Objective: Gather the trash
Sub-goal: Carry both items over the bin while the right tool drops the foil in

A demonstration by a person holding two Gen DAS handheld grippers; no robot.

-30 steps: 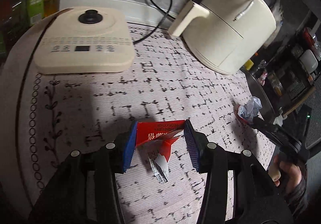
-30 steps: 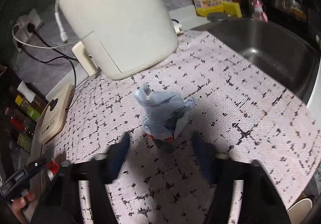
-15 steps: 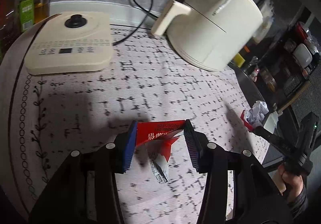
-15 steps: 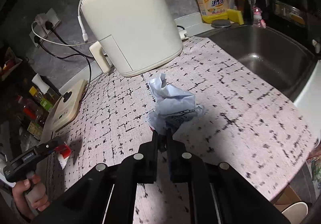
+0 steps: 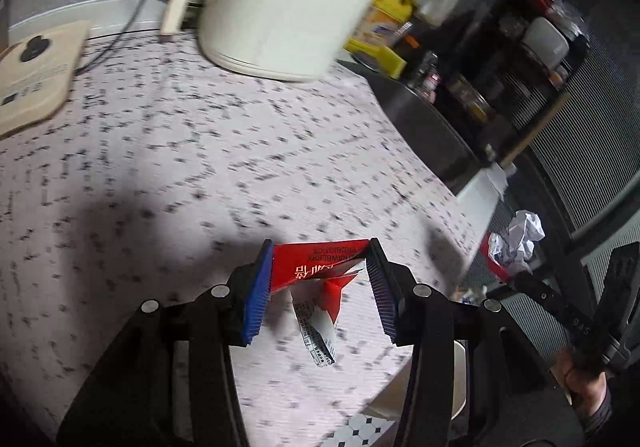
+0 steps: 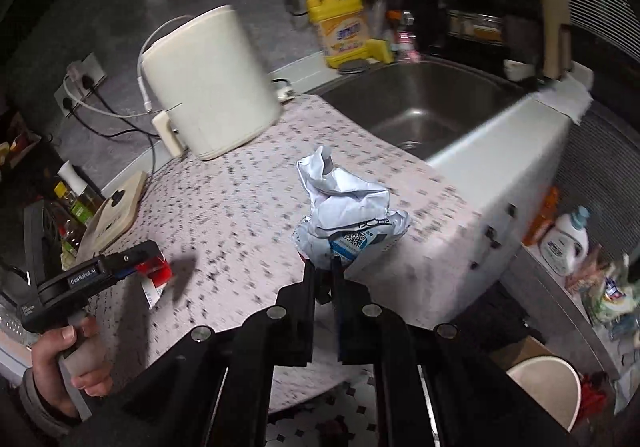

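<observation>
Pinching a red wrapper (image 5: pixel 316 267), left gripper (image 5: pixel 320 287); right gripper (image 6: pixel 323 283) nips crumpled packet (image 6: pixel 348 215); only right view shows sink (image 6: pixel 420 115)

Now carrying both loads higher and rightward off the mat (image 5: pixel 168 151): red wrapper (image 5: pixel 316 267) nearing the counter edge, crumpled wrapper (image 6: pixel 348 215) lifted clear, toward sink side.

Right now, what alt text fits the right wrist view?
The right claw pinches a crumpled white wrapper above the patterned counter. Behind stand a cream appliance and a steel sink.
</observation>
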